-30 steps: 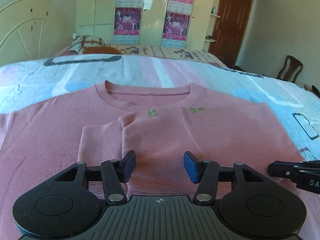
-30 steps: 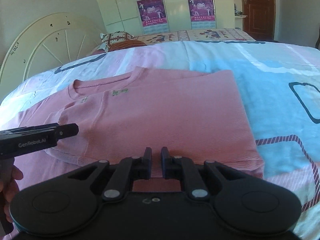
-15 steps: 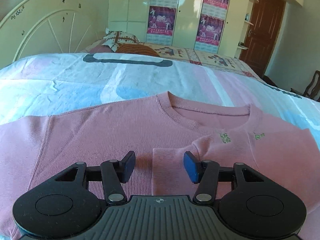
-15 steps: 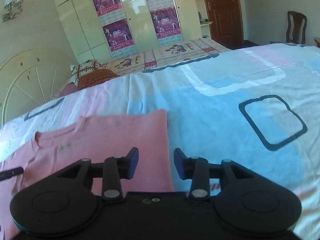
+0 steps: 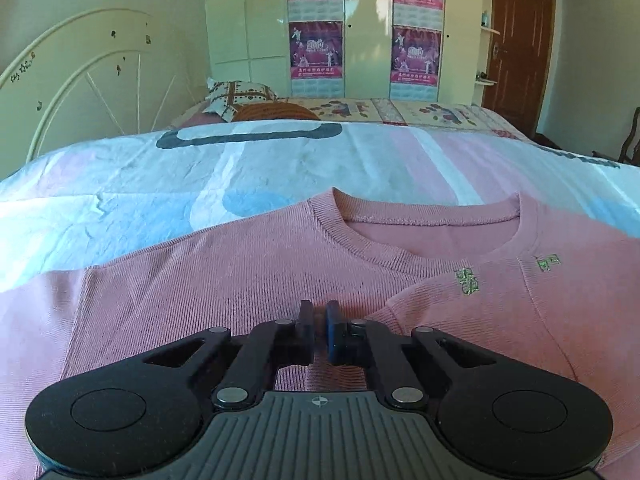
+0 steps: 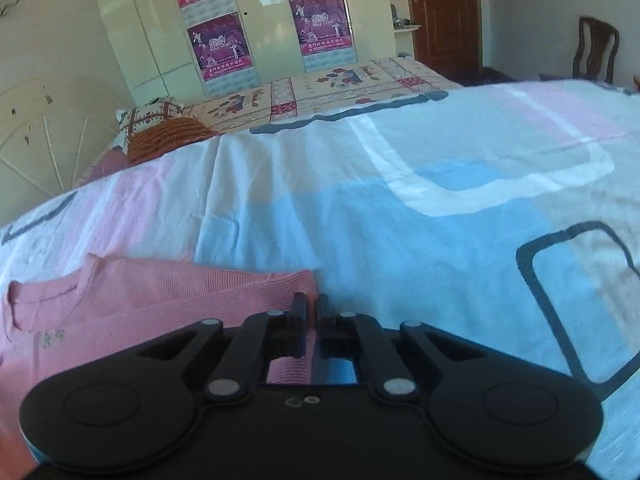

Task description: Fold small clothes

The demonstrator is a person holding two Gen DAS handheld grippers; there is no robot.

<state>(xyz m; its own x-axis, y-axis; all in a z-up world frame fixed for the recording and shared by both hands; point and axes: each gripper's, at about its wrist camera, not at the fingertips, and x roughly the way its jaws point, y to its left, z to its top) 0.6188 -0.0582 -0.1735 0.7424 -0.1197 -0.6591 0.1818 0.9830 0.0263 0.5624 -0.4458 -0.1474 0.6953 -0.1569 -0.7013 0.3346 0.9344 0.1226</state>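
The left gripper (image 5: 319,322) points forward and downward over the pink sweater (image 5: 200,280), which lies on the bed (image 5: 120,184). Its jaws are drawn together, one black pad and one blue pad nearly meeting; whether a fold of the knit is pinched between them cannot be told. Its two linkage arms are swung inward toward the midline.

The right gripper (image 6: 311,312) also tilts forward and down, above the right side edge of the sweater where the cloth meets the bare bed cover. Its jaws are likewise closed to a thin slit, linkage arms folded inward; whether the cloth's edge is caught between the pads cannot be told. No hand or sleeve shows in either view.
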